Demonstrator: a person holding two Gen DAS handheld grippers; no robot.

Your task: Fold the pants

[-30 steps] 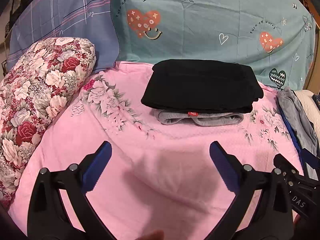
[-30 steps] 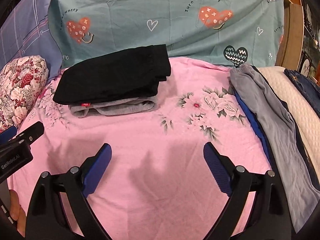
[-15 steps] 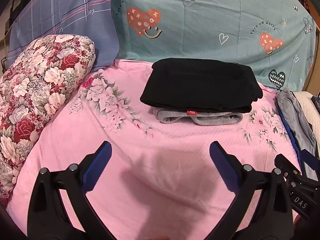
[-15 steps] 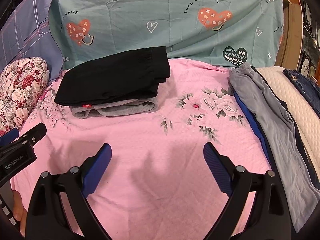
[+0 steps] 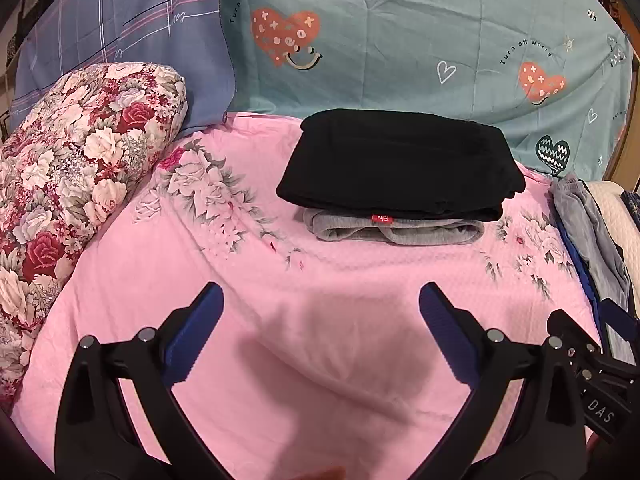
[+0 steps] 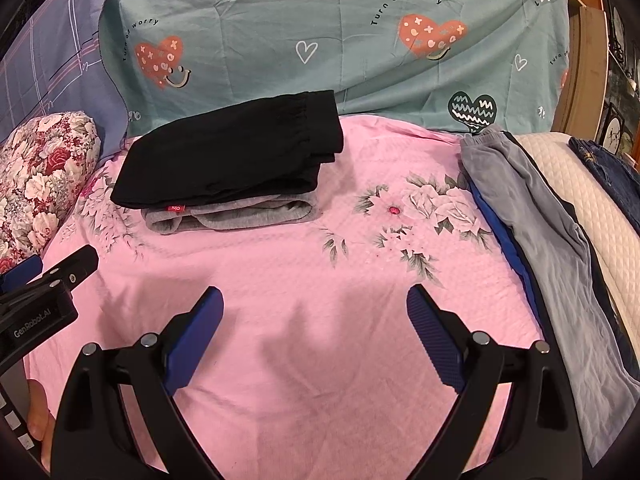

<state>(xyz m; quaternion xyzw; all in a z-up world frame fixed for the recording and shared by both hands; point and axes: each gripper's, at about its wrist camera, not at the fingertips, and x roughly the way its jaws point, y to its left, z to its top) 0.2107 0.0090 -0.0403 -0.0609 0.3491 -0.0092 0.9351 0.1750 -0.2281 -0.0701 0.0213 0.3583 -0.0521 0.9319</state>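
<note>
Folded black pants [image 5: 396,164] lie on top of folded grey pants [image 5: 394,230] at the back of the pink bed sheet [image 5: 320,340]; both also show in the right wrist view, black [image 6: 228,164] over grey [image 6: 236,218]. Unfolded grey-blue pants [image 6: 532,208] lie stretched along the sheet's right side, over blue and dark garments. My left gripper [image 5: 320,336] is open and empty above the sheet, well short of the stack. My right gripper [image 6: 316,340] is open and empty to its right.
A floral pillow [image 5: 68,184] lies at the left. A teal heart-print cloth [image 5: 400,40] and a blue plaid cloth [image 5: 120,28] hang behind. A white quilted cover [image 6: 576,192] and dark denim [image 6: 604,172] sit at the far right.
Both grippers stay open and empty. The views shift only slightly; the stack and the pants at the right have not moved.
</note>
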